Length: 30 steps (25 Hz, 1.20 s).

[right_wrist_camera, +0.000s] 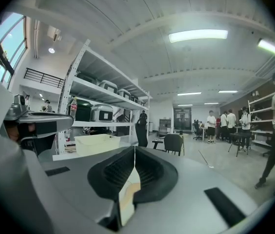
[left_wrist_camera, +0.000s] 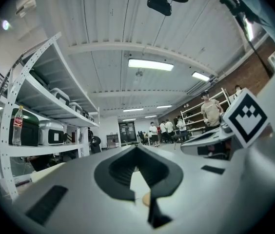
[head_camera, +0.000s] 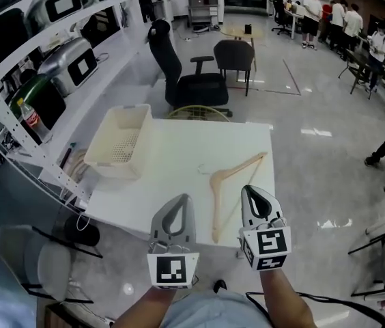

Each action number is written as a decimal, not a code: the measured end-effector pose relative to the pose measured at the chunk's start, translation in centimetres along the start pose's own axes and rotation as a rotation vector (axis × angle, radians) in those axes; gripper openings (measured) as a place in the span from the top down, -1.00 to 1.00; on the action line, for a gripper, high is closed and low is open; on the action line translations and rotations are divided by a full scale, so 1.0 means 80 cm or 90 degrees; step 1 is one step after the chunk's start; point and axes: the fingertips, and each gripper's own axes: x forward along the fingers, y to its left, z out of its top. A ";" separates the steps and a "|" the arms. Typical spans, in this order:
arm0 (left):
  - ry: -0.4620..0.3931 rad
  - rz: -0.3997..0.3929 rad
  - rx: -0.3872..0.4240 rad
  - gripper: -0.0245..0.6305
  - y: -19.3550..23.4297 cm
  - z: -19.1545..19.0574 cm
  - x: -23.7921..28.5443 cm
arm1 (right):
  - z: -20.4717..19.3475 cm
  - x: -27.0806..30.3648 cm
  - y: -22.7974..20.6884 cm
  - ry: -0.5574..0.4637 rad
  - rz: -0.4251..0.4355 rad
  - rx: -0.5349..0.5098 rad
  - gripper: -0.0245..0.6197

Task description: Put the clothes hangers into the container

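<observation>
Both grippers were held side by side just short of the near edge of the white table (head_camera: 179, 152), each pointing forward and about level, their marker cubes facing up at the head camera and the person's forearms coming in from the bottom of the head view. The left gripper (head_camera: 179, 198) sat a little lower in that view than the right gripper (head_camera: 250, 188), and the two were near each other but not touching. In the left gripper view the left gripper (left_wrist_camera: 136, 147) had its jaws brought together at the tips, with only the moulded hollow behind them left open and nothing caught between them. The right gripper (right_wrist_camera: 134, 147) looked the same in its own view: tips meeting in a thin seam and gripping nothing. The wooden clothes hanger (head_camera: 217, 178) lay flat on the table, apart from both grippers. One of its arms ran toward the far right corner and the other ran back toward the near edge, ending between the two grippers, while its hook pointed left. The container (head_camera: 119, 142), a cream basket with a perforated floor, stood upright at the far left part of the table, well apart from the hanger; it also showed in the right gripper view (right_wrist_camera: 97, 143), ahead and to the left. Behind the table stood a black office chair (head_camera: 179, 74), and white shelving (head_camera: 15, 80) ran along the left.
</observation>
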 end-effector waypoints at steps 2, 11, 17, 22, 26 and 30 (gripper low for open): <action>-0.002 0.002 -0.008 0.89 0.008 -0.003 0.008 | 0.005 0.011 -0.003 -0.005 -0.004 -0.004 0.89; 0.000 -0.006 -0.019 0.89 0.066 -0.021 0.062 | 0.013 0.077 -0.006 0.007 -0.034 -0.019 0.89; -0.002 -0.036 -0.025 0.89 0.095 -0.034 0.108 | 0.001 0.117 -0.013 0.032 -0.067 -0.012 0.89; 0.015 -0.070 -0.035 0.89 0.102 -0.055 0.132 | -0.029 0.141 -0.012 0.069 -0.086 0.004 0.89; 0.041 -0.094 -0.044 0.89 0.106 -0.082 0.144 | -0.068 0.158 -0.002 0.112 -0.091 0.021 0.89; 0.082 -0.121 -0.054 0.89 0.106 -0.113 0.151 | -0.115 0.166 0.010 0.171 -0.093 0.047 0.89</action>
